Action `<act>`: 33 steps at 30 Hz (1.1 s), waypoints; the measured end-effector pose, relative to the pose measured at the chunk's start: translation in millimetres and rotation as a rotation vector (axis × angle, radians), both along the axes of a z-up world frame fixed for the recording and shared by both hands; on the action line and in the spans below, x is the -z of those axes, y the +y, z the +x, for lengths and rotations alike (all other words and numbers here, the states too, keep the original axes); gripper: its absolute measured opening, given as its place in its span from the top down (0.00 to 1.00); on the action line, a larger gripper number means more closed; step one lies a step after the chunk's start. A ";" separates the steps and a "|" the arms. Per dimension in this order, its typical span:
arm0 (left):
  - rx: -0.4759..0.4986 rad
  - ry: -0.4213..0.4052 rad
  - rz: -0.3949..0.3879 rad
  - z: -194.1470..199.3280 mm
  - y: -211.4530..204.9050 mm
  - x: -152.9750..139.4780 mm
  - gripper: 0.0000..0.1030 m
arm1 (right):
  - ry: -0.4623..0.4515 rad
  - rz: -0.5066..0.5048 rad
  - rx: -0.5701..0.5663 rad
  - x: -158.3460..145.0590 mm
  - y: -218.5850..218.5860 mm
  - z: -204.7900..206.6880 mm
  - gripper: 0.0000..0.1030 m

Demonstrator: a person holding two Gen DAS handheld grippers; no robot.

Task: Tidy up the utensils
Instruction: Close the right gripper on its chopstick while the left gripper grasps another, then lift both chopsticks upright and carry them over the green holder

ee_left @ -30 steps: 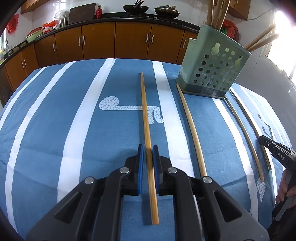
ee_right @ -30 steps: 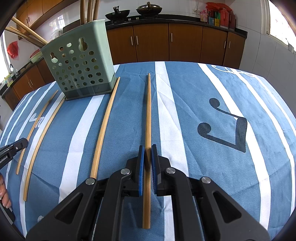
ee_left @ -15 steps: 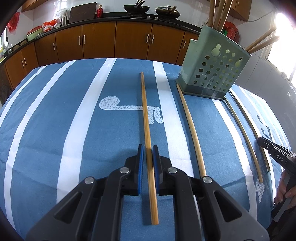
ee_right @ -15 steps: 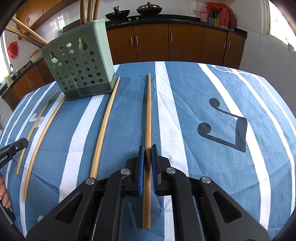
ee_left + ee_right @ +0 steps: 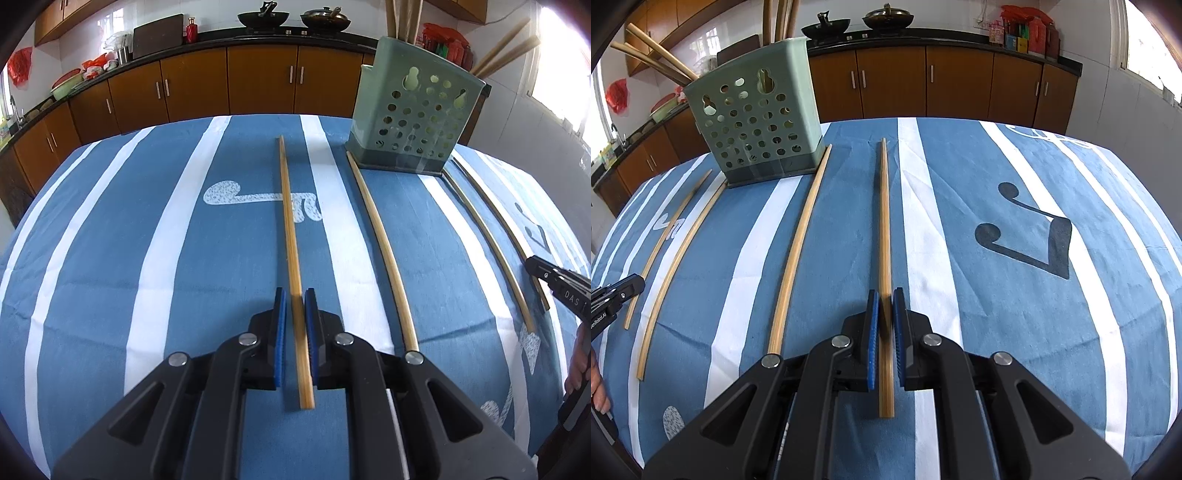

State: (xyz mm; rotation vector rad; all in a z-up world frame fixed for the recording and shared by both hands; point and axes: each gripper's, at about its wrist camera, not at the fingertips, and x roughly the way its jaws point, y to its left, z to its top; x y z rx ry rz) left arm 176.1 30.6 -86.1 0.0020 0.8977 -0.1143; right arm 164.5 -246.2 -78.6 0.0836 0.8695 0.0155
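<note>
In the left wrist view my left gripper (image 5: 294, 295) is shut on a bamboo chopstick (image 5: 288, 221) that runs straight ahead over the blue striped tablecloth (image 5: 129, 240). My right gripper (image 5: 884, 295) is shut the same way on another chopstick (image 5: 884, 221). Two more chopsticks (image 5: 384, 251) (image 5: 491, 240) lie on the cloth between the held ones. A green perforated holder (image 5: 417, 110) (image 5: 757, 118) stands at the far side with several chopsticks (image 5: 650, 48) upright in it. Each gripper shows at the other view's edge: the right gripper (image 5: 554, 284), the left gripper (image 5: 617, 291).
Brown kitchen cabinets (image 5: 229, 85) and a dark counter with two woks (image 5: 325, 16) run behind the table. The cloth drops away at the table's far edge (image 5: 960, 120). A hand (image 5: 578, 365) shows at the right border of the left wrist view.
In the left wrist view the near end of the held chopstick now sits a little closer to the fingers. The right wrist view is unchanged.
</note>
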 end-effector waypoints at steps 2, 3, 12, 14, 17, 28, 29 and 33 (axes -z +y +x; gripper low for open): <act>0.003 -0.002 0.022 -2.2 -3.2 0.0 0.89 | 0.000 0.000 -0.001 0.0 0.0 -0.5 0.91; 0.003 -0.002 0.026 -2.5 -4.2 -0.1 0.90 | 0.000 0.003 -0.001 0.1 -0.5 -0.7 0.92; -0.004 -0.035 0.018 -8.4 3.6 -21.2 0.92 | -0.075 0.038 0.016 -23.8 -8.4 -12.6 0.92; -0.011 -0.062 0.012 -10.9 6.9 -31.9 0.92 | -0.105 0.046 0.023 -33.3 -11.5 -15.1 0.92; -0.020 -0.104 0.001 -14.5 11.6 -47.6 0.92 | -0.160 0.057 0.034 -50.2 -16.5 -19.8 0.92; -0.035 -0.263 -0.055 -27.2 19.3 -103.6 0.93 | -0.292 0.081 0.059 -87.3 -26.7 -29.1 0.92; -0.035 -0.275 -0.059 -28.1 19.8 -107.2 0.93 | -0.302 0.083 0.060 -90.0 -26.7 -29.3 0.92; -0.039 -0.325 -0.076 -31.0 22.4 -125.8 0.93 | -0.344 0.091 0.060 -104.4 -27.3 -31.2 0.92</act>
